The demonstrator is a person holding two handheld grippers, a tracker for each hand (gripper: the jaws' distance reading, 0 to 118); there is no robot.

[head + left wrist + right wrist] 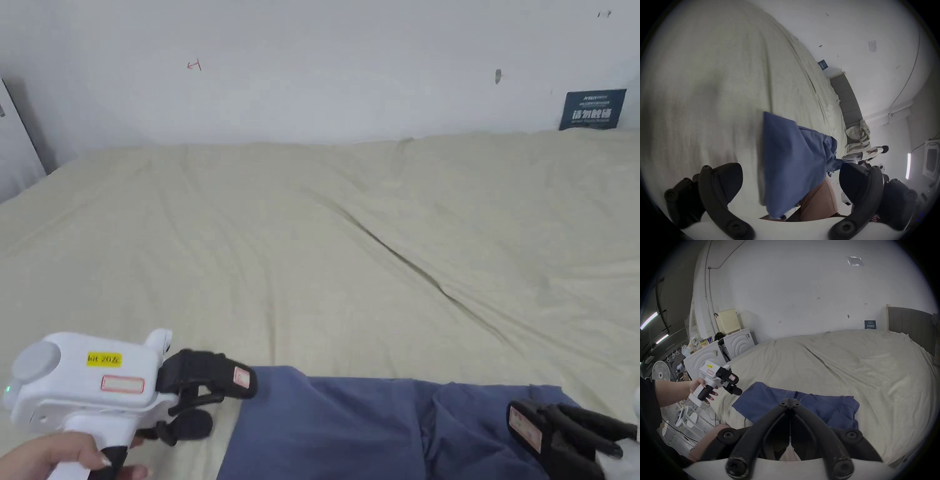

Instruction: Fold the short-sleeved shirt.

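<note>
Two grippers over a bed (350, 237) in the head view. Blue shirt (375, 425) lying crumpled at the near edge. Left gripper (212, 400) just off the shirt's left end, jaws parted, nothing between them, a hand (44, 456) on its grip. Right gripper (531, 431) at the near right corner of the picture, above the shirt's right end; jaw state hard to tell here.

Left gripper view: jaws wide apart, shirt (791, 162) lying between and beyond them, untouched, draped over the near edge of the bed (713, 81).

Right gripper view: right gripper (790, 402) with jaws pressed together at the tips, pinching no cloth, hovering over the shirt (826, 408). Left gripper (735, 386) held open near the shirt's left end.
</note>
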